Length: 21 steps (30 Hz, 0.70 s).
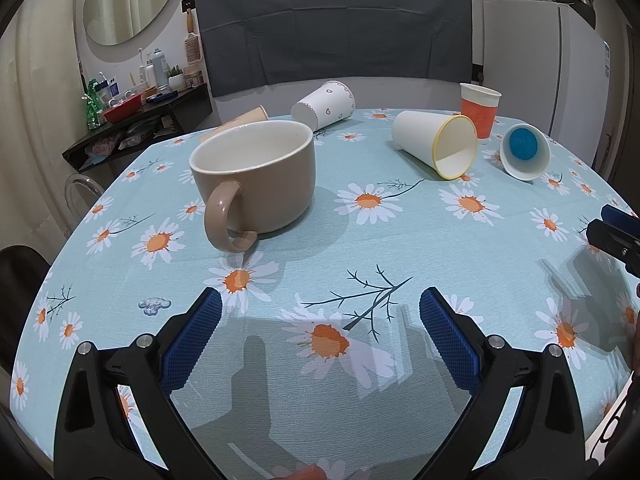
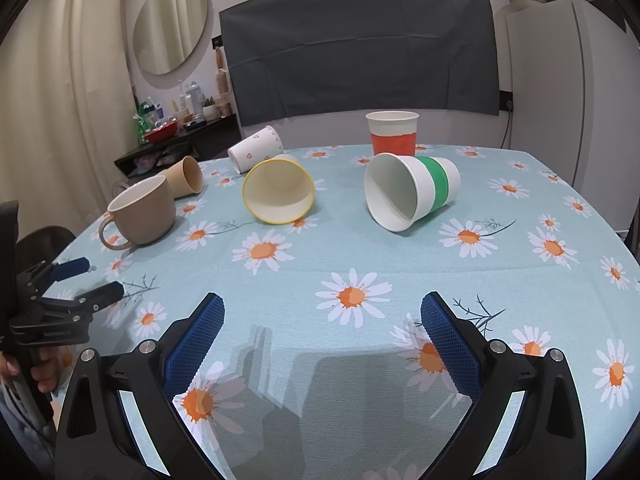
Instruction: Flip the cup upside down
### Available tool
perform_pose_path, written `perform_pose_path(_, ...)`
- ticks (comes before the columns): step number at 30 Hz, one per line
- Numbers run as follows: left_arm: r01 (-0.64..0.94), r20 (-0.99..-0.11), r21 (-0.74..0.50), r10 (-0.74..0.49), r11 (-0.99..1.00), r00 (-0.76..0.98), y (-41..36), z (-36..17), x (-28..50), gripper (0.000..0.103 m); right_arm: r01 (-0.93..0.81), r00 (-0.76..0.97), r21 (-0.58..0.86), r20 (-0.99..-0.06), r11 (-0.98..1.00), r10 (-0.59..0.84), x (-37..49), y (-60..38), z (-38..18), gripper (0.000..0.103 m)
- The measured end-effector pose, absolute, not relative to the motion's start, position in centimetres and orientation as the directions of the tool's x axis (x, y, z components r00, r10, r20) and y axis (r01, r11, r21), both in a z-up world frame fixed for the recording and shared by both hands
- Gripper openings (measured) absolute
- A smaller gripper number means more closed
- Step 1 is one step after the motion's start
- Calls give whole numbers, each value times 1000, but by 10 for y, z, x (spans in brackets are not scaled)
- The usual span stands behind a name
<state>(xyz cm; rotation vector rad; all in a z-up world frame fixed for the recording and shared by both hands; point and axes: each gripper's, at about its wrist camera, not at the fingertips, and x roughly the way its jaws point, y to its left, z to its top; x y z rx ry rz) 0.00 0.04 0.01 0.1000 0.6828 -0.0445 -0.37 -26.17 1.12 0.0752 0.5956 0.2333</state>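
A beige ceramic mug (image 1: 256,176) stands upright on the daisy tablecloth (image 1: 360,248), handle toward me; it also shows at the left in the right wrist view (image 2: 142,210). My left gripper (image 1: 320,304) is open and empty, a short way in front of the mug and slightly right of it. My right gripper (image 2: 322,308) is open and empty over the table's near side. The left gripper (image 2: 90,278) shows at the left edge of the right wrist view. Part of the right gripper shows at the right edge of the left wrist view, and its fingertips are mostly cut off.
Paper cups lie on their sides: a yellow-rimmed one (image 2: 278,190), a green-banded one (image 2: 412,190), a heart-printed one (image 2: 256,148), a tan one (image 2: 186,176). An orange cup (image 2: 392,132) stands upright at the back. A shelf with clutter (image 2: 176,140) stands left, a fridge (image 2: 568,100) right.
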Motion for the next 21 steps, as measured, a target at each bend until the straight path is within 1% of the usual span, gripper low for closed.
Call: perform_pose_path(21,71,-631,81,-3,994,775,2,-1,1,97,-198,804,133,-544,971,239,-5,-261,11,95)
